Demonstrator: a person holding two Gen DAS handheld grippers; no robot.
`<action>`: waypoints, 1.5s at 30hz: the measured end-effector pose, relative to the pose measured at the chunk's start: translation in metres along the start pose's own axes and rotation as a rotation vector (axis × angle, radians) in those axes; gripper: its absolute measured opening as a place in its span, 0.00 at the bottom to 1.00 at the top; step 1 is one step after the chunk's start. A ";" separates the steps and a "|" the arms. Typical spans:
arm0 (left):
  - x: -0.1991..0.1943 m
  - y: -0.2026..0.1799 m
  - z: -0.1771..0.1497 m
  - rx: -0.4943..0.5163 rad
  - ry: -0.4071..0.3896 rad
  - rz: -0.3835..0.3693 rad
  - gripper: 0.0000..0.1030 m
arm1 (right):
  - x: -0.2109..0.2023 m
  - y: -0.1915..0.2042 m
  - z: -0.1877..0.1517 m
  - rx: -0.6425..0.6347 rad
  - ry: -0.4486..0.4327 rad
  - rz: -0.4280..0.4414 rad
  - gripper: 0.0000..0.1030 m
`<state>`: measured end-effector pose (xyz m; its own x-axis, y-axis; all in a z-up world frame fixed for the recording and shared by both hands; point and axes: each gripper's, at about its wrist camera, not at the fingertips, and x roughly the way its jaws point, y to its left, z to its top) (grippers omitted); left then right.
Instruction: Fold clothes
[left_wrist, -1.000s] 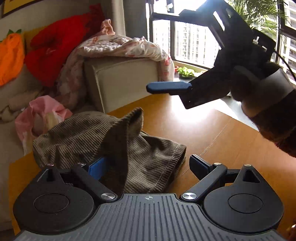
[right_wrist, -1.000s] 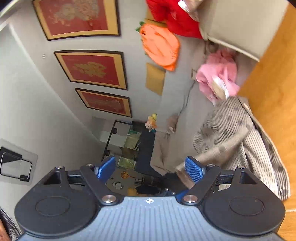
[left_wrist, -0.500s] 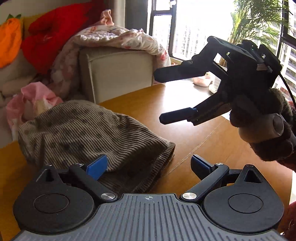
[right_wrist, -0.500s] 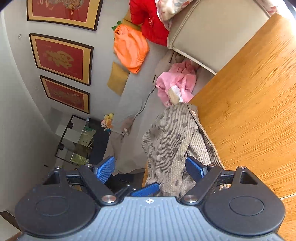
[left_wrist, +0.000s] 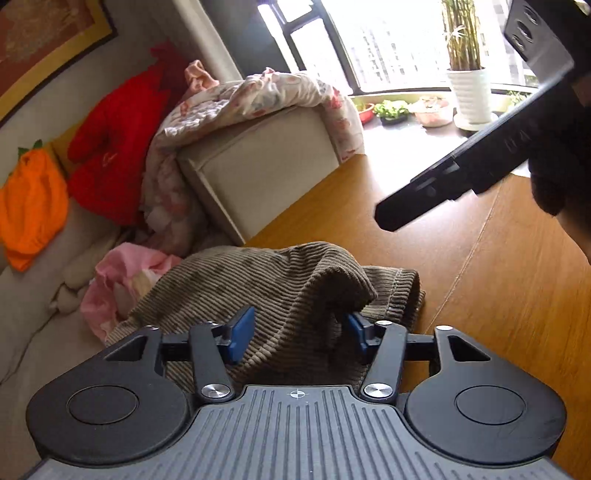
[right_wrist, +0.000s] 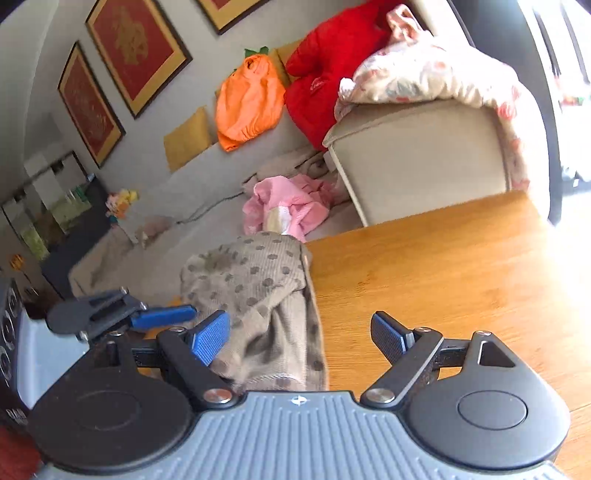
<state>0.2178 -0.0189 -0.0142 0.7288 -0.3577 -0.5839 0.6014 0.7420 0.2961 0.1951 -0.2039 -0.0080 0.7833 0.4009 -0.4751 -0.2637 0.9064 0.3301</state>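
We have one garment (left_wrist: 236, 284), brown, ribbed and dotted, lying bunched at the near corner of the bench (left_wrist: 498, 295), part of it hanging off the edge toward the sofa. A second ago our left tongs (left_wrist: 299, 328) stood wide over it; they have just been closing, and a raised fold of the cloth now sits between the blue pads, which look pressed into it. We judge this the grab that starts a fold, with the lift and spread not yet done. Our right tongs (right_wrist: 301, 336) were off above the bench and tilted; now they have swung round and hang beside the garment's edge, wide open and holding nothing. Counting outward: two tongs, one bench, one pink garment (right_wrist: 288, 208) on the sofa, one orange piece (right_wrist: 247, 101), one red piece (right_wrist: 328, 62), one floral blanket (right_wrist: 436, 74) over the sofa arm, three framed pictures (right_wrist: 136, 48).
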 end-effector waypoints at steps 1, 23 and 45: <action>0.000 0.013 0.002 -0.087 -0.006 -0.022 0.19 | -0.002 0.007 -0.003 -0.066 -0.005 -0.033 0.82; -0.029 0.084 -0.061 -0.640 0.016 -0.375 0.81 | -0.014 0.022 -0.018 -0.369 0.094 -0.164 0.81; 0.044 0.176 -0.039 -0.929 -0.124 -0.236 0.91 | 0.075 0.071 0.040 -0.353 0.160 0.175 0.86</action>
<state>0.3430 0.1182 -0.0171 0.6838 -0.5728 -0.4520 0.2768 0.7768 -0.5656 0.2574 -0.1149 0.0123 0.6196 0.5431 -0.5667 -0.5831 0.8018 0.1309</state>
